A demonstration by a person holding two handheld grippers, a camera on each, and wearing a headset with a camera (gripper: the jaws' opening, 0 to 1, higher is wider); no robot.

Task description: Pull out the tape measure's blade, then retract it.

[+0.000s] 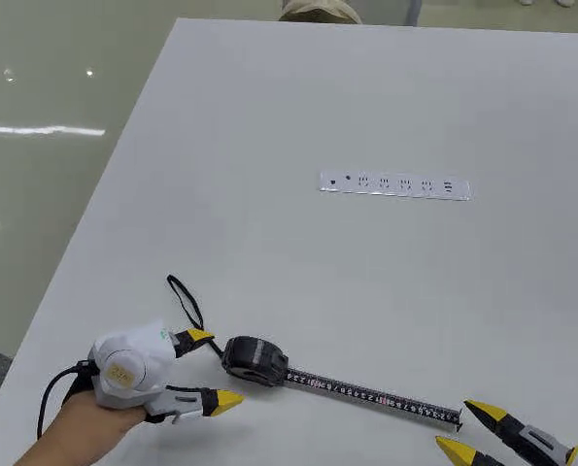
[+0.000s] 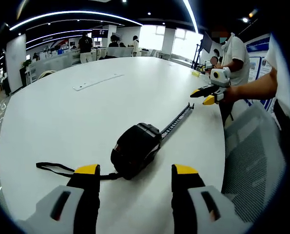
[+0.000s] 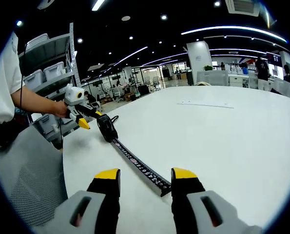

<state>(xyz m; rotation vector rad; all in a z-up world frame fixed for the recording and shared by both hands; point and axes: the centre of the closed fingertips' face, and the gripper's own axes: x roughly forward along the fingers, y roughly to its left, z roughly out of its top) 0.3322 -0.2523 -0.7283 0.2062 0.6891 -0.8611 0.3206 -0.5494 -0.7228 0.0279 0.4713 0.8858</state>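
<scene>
Left gripper [image 1: 222,368], jaws spread, faces the tape measure [image 1: 255,361] just ahead; right gripper [image 1: 454,425], likewise spread, has the extended blade [image 1: 371,393] ending at its tips: pull-out appears done, so retraction needs a steadied case.

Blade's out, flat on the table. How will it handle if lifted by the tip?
The blade looks thin and narrow, so it would probably bow rather than stay rigid. Lying flat, its tip may be hard to pinch. The case sits ungripped, so it might drag along.
</scene>
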